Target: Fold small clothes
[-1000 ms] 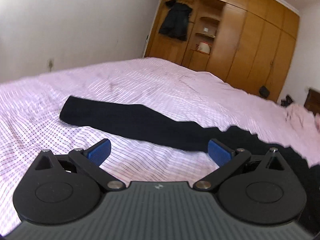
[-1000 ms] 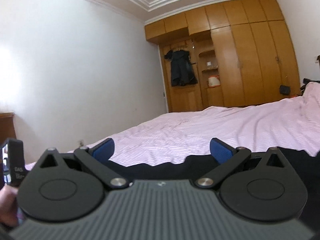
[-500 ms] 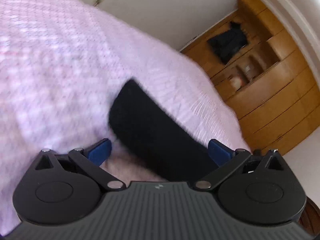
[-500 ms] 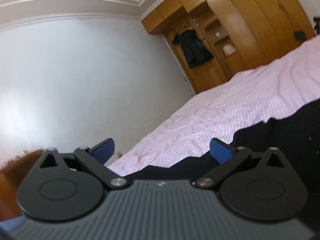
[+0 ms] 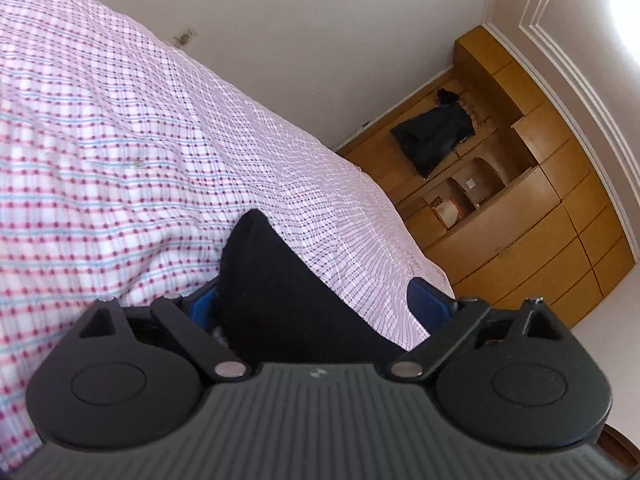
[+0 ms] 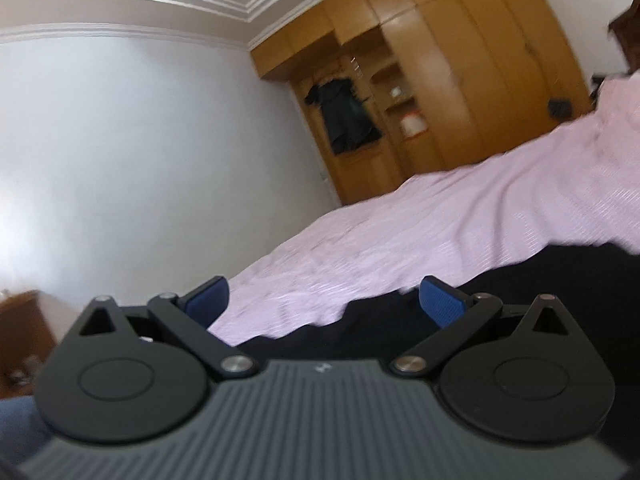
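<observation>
A black garment (image 5: 276, 292) lies on the pink checked bed (image 5: 100, 140) — its end sits between the closing left claw (image 5: 316, 300). The right claw (image 6: 324, 300) gapes wide just above the same garment.

Bed (image 5: 120, 128): garment (image 5: 280, 292) lies on it, one end between the closing jaws of the left tool (image 5: 316, 300), not yet pinched. Wardrobe (image 5: 520, 216) beyond the bed; jacket (image 5: 434, 136) hangs on the wardrobe.
</observation>
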A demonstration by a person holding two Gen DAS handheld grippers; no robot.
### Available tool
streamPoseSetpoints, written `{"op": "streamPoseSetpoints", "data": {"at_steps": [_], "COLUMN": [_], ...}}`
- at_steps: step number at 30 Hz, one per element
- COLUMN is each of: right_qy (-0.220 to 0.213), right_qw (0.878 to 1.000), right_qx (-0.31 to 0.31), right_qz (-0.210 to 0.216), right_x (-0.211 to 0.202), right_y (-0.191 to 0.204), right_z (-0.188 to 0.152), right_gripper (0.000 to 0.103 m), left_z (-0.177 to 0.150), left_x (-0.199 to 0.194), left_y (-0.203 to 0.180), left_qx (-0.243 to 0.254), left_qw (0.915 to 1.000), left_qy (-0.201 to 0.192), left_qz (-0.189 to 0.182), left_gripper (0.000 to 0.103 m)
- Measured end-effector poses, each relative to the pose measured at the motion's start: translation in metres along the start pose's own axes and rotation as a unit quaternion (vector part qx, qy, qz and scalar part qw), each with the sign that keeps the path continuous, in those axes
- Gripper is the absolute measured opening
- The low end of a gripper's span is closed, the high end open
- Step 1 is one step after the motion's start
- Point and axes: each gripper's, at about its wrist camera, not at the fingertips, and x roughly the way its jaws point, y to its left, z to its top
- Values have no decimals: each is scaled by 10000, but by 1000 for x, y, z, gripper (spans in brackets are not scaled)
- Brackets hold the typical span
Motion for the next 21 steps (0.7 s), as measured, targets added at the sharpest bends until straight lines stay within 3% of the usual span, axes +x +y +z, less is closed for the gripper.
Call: {"op": "streamPoseSetpoints", "data": {"at_steps": [3, 6, 8, 11, 14, 17, 21], "right_qy": [-87, -187, -208, -188, -89, 32, 141], "right_qw": [9995, 9985, 9977, 9941, 9944, 9936, 9909], "right_qx": [156, 303, 212, -64, -44, 66, 1], "right_qz": [-269, -413, -608, -1067, -1048, -1128, -1338], "right_x": [-5, -6, -5, 2, 8, 14, 13], "right_y": [-19, -36, -41, -45, -52, -57, -64], "right_z": [1, -3, -8, -15, -24, -30, -33], "right_gripper": [103, 103, 103, 103, 103, 103, 103], "left_z": [-3, -8, -11, -10, -11, -10, -11], "left_x": [4, 9, 12, 15, 7, -3, -15], "left_y": [-3, -6, -4, 4, 10, 18, 15], "left_qx": [199, 293, 241, 106, -34, -174, -33], "left_qw": [9996, 9980, 9970, 9962, 9957, 9958, 9956], "left_qy": [-5, -92, -139, -186, -252, -307, -359], "left_qz": [222, 551, 724, 850, 893, 849, 866], "left_gripper": [91, 73, 52, 38, 20, 12, 11]}}
